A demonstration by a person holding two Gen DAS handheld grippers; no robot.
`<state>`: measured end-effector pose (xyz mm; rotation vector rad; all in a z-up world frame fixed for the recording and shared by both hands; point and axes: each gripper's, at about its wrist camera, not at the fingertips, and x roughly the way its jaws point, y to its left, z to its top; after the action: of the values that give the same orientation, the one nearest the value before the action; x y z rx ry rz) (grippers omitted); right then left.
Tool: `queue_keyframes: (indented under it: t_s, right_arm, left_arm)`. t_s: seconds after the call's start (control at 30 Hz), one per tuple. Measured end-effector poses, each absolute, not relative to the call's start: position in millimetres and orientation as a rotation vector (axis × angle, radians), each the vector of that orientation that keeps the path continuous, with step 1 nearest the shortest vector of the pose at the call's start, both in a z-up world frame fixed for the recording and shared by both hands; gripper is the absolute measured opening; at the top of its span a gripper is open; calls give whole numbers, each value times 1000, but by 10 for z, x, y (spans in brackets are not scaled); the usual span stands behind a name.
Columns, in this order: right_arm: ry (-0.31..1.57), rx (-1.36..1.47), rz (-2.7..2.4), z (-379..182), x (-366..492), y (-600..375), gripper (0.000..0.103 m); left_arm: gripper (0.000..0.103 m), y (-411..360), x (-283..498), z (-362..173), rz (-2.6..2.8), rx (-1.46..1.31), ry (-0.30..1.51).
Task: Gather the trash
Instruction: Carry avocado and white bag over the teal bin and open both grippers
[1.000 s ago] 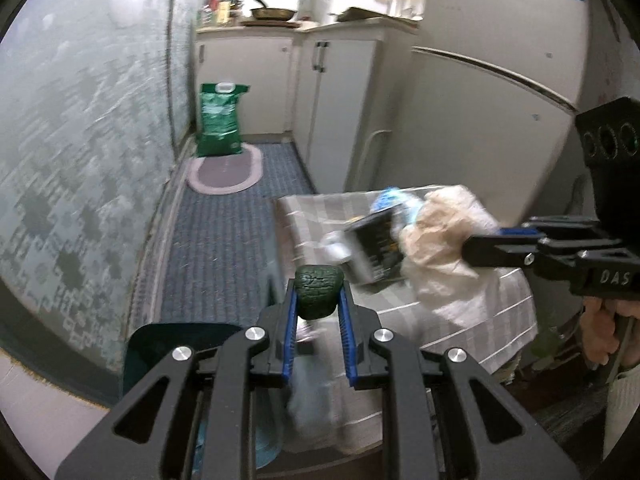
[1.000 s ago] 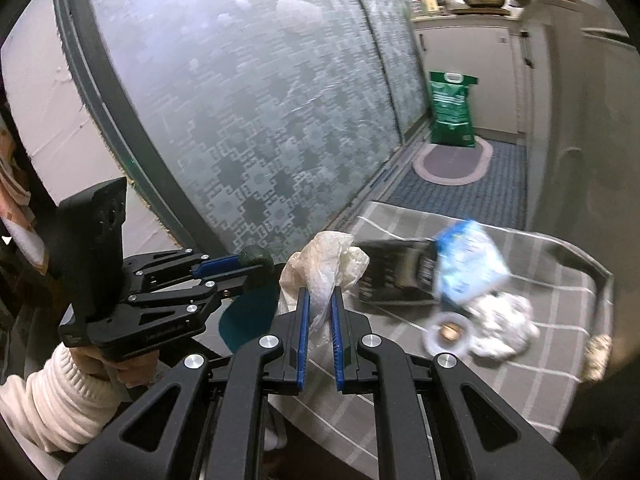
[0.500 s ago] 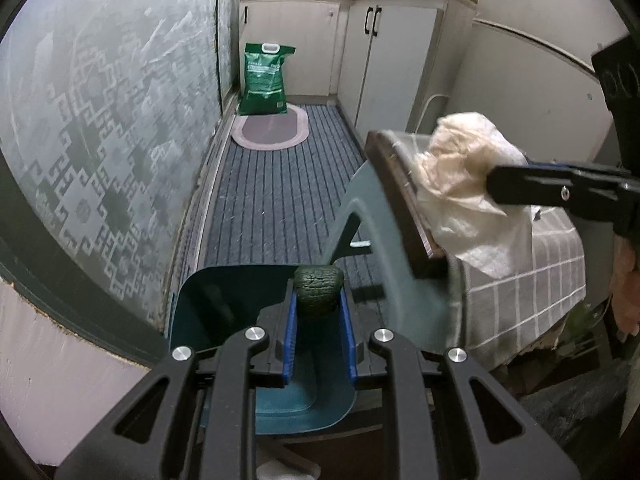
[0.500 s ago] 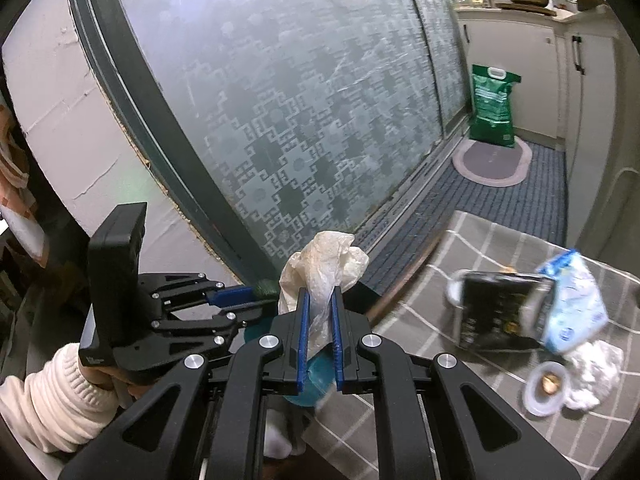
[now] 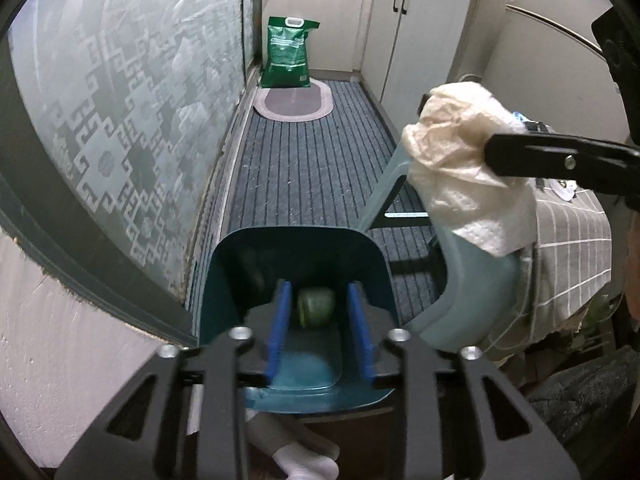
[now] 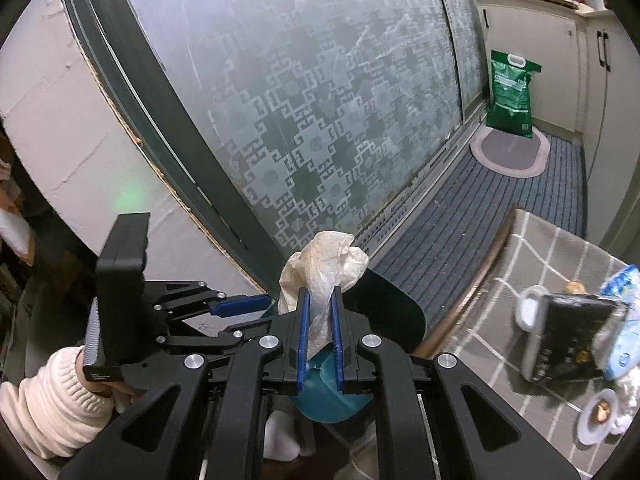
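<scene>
1. Teal plastic formed the open trash bin point(image 5: 294, 254), which stood on the floor between the frosted patterned glass door point(image 5: 132, 92) and the table with the grey checked cloth point(image 5: 572, 240).
2. The left gripper point(image 5: 318, 328) hung over the bin mouth with its blue fingers point(image 5: 278, 324) spread apart, gripping nothing.
3. A dark green lump point(image 5: 316, 306) showed between those fingers without touching either, inside the bin; whether it lay on the bottom could not be told.
4. The right gripper point(image 6: 319, 332) was clamped on a crumpled whitish tissue wad point(image 6: 322, 270), held up beside the bin and above its pale blue lid point(image 5: 472, 280).
5. On the cloth point(image 6: 532, 248) lay a black packet point(image 6: 568, 344), a blue-white wrapper point(image 6: 624, 360) and a small round lid point(image 6: 598, 422).
6. A green sack point(image 5: 288, 54) stood at the far end of the striped floor mat point(image 5: 312, 168).
</scene>
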<state>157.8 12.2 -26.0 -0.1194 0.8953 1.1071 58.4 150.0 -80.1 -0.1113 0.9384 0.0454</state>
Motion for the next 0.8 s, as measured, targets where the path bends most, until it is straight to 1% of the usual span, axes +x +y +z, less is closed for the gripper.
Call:
queue_keyframes:
  t_s: [0.2, 0.27, 0.4, 0.47, 0.6, 0.63, 0.8]
  right_arm:
    - [946, -170, 1084, -472, 1554, 396, 10]
    - [961, -189, 1081, -543, 1528, 482, 10]
    - [989, -216, 1080, -678, 1493, 631, 10]
    - [1001, -224, 1080, -732, 1484, 688, 10]
    - [1023, -250, 1073, -833, 1464, 784, 13]
    - [1028, -265, 1065, -870, 1452, 815, 15]
    - [1038, -308, 1048, -992, 1413, 916, 16]
  left_arm:
    - [36, 1654, 495, -783, 52, -120, 924]
    - [32, 1710, 467, -769, 59, -126, 915]
    - [29, 1804, 394, -693, 72, -145, 888]
    - [24, 1827, 360, -640, 77, -148, 869]
    - [22, 1867, 275, -520, 81, -157, 827]
    - [21, 1880, 251, -483, 80, -161, 814]
    - [17, 1914, 184, -366, 75, -170, 769]
